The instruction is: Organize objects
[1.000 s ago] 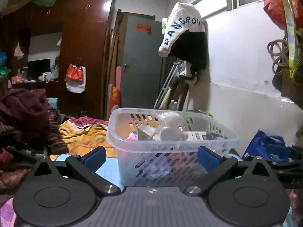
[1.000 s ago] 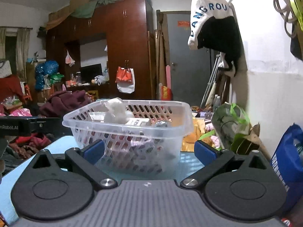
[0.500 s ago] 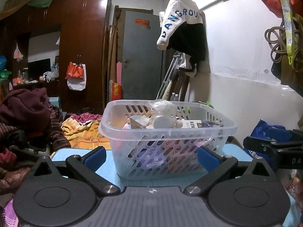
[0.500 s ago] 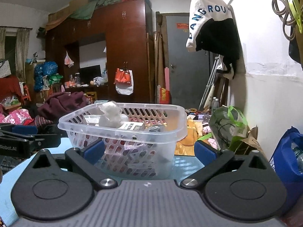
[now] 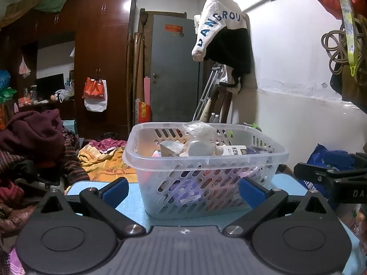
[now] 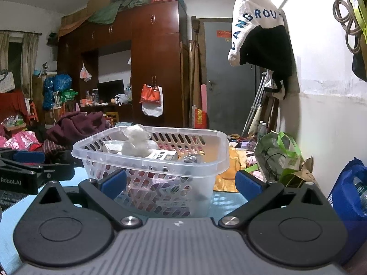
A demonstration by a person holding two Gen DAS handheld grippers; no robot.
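Blue table (image 5: 128,197) bears full basket (image 5: 206,160); both claws gape, empty.

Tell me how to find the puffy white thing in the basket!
Look at the blue table; a clear plastic basket with slotted sides stands on it. The crumpled white bag pokes above the rim near the middle. It is soft and lumpy; the white box beside it is flat with printed letters.

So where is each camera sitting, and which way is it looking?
Left wrist: sits on the left tool, low over the blue table, facing the basket; its own open fingers show, with the right tool alongside.
Right wrist: sits on the right tool, facing the same basket; the left tool shows.
Both share the basket, grey door and hanging jacket.
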